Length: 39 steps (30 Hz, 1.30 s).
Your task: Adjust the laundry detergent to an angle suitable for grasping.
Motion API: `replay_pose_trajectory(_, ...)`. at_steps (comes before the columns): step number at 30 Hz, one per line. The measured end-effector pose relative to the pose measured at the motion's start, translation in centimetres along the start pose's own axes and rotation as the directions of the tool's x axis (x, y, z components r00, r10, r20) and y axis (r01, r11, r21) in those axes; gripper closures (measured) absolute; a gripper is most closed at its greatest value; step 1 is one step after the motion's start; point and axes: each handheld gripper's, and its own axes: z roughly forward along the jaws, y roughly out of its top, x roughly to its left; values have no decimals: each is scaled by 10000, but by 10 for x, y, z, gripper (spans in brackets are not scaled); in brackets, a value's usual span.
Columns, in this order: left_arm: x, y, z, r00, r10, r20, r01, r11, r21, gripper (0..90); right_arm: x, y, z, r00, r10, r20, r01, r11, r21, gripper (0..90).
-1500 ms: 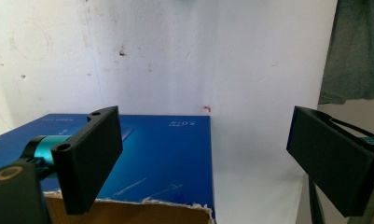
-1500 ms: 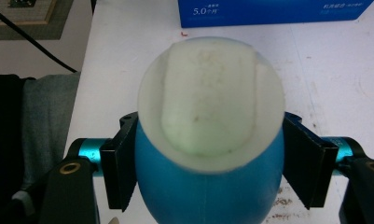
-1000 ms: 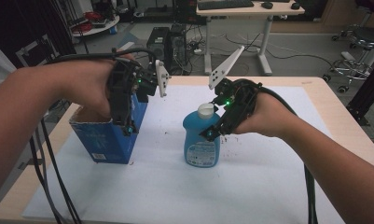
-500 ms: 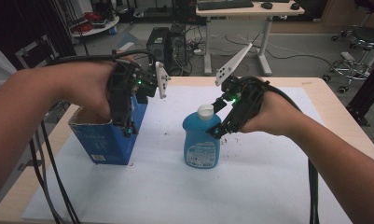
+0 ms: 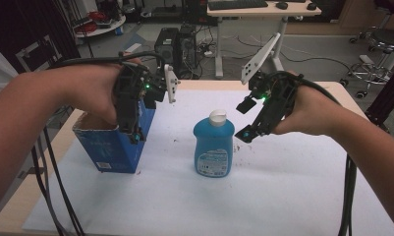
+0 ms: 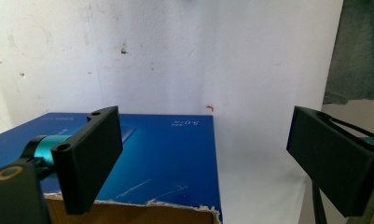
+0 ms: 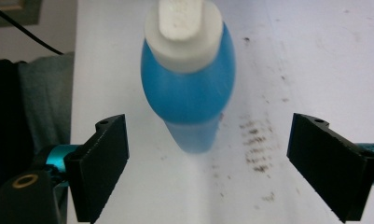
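Note:
A blue bottle [image 5: 213,150] with a white cap [image 5: 217,117] stands upright mid-table on the white sheet. My right gripper [image 5: 244,119] hangs open just right of its neck, apart from it. In the right gripper view the bottle [image 7: 189,88] lies ahead of the wide-open jaws of the right gripper [image 7: 208,172], not between them. A blue cardboard box [image 5: 113,145], its top torn open, stands at the left. My left gripper [image 5: 139,118] hovers open over the box's near right corner. In the left gripper view the box [image 6: 166,158] sits below the left gripper [image 6: 203,158].
A white sheet [image 5: 283,196] covers the wooden table [image 5: 17,196]; dark specks [image 5: 239,146] lie right of the bottle. Cables trail from both grippers off the table's front. Behind the table are a desk, computer towers and a chair.
My right gripper has drawn back to the right, away from the bottle's neck, where it was close before. The bottle still stands. The left gripper has hardly moved.

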Motion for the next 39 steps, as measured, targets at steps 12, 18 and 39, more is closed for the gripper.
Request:
replay_pose_trajectory(12, 0, 4, 0, 9999, 103, 48, -103, 9999, -13, 104, 11, -1, -16, 9985, -429, 326, 339, 9708, 2374, 17)
replay_pose_trajectory(18, 2, 5, 0, 9999, 99, 60, -99, 9999, 21, 104, 20, 3, -31, 9964, -736, 426, 539, 9344, 3521, 17)
replay_pose_trajectory(39, 5, 16, -2, 9999, 132, 112, -133, 9999, 99, 104, 48, 23, -87, 9961, -868, -128, 818, 8664, 4926, 17)
